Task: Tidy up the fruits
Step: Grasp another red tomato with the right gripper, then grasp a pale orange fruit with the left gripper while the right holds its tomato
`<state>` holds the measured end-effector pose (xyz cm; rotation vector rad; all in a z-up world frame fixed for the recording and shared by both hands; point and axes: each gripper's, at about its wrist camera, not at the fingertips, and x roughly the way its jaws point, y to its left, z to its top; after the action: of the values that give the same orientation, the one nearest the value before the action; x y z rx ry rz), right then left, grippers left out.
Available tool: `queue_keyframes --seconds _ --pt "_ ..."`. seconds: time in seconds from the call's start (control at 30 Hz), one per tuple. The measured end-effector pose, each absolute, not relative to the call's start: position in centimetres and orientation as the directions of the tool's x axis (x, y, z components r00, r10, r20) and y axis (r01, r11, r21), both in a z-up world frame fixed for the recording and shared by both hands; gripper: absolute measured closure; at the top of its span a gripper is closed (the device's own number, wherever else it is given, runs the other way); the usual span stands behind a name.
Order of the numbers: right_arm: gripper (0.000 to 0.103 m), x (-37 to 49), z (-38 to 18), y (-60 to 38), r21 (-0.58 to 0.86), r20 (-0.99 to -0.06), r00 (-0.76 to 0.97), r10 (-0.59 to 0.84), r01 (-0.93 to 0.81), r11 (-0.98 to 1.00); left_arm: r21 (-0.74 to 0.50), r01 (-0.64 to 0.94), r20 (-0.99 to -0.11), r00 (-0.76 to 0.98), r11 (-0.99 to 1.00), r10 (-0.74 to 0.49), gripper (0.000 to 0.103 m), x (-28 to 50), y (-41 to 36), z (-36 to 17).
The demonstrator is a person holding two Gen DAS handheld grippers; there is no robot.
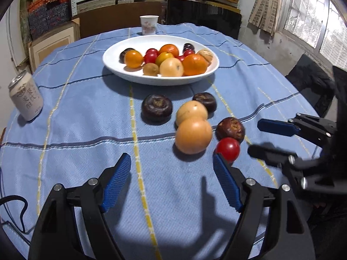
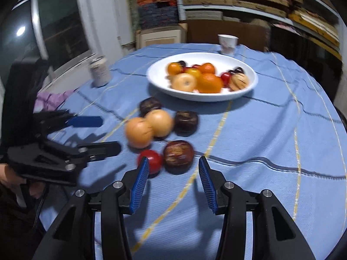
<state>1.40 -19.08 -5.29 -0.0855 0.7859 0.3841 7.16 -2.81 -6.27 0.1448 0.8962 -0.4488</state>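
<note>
Dark characters are printed in vertical rows on the white drink can (image 1: pixel 26 96) standing at the worktop's left edge; they are too small to read. The paper cup (image 1: pixel 149 24) bears faint print, likewise illegible. No other lettering is legible.

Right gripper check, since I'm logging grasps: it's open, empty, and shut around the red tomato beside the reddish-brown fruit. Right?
Not quite: the right gripper is open and grips nothing. In the right wrist view the red tomato sits just beyond its left finger, beside the reddish-brown fruit.
</note>
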Motion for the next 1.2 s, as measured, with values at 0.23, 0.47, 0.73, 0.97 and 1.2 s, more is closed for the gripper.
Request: queue_keyframes --seconds 0.23,0.47,0.73,0.97,1.2 --pt "0.065 1.4 -5.9 -15.7 0.017 -0.718 0.615 0.326 -0.453 0.891 -0.080 0.386 -0.787 0.542 0.919 -0.296 0.027 7.4 -1.2 -6.4" --pt "0.065 3.0 -6.0 -14.5 -0.099 -0.753 0.629 0.195 -0.400 0.911 -0.082 0.380 -0.786 0.544 0.921 -0.294 0.027 7.3 -0.8 -6.3" --pt "0.075 3.6 -6.7 -14.5 -0.124 -0.784 0.603 0.149 -0.387 0.914 -0.083 0.387 -0.786 0.542 0.918 -0.299 0.027 7.5 -1.2 -6.1" --pt "0.075 1.4 -4.4 -18.9 -0.040 -0.738 0.651 0.180 -0.309 0.950 -0.068 0.432 -0.782 0.537 0.900 -0.316 0.027 8.0 -3.9 -5.9" --pt "0.075 0.9 -4.9 -21.4 0.008 -0.747 0.643 0.171 -0.248 0.969 -0.045 0.444 -0.798 0.523 0.895 -0.300 0.027 9.5 -6.7 -7.2"
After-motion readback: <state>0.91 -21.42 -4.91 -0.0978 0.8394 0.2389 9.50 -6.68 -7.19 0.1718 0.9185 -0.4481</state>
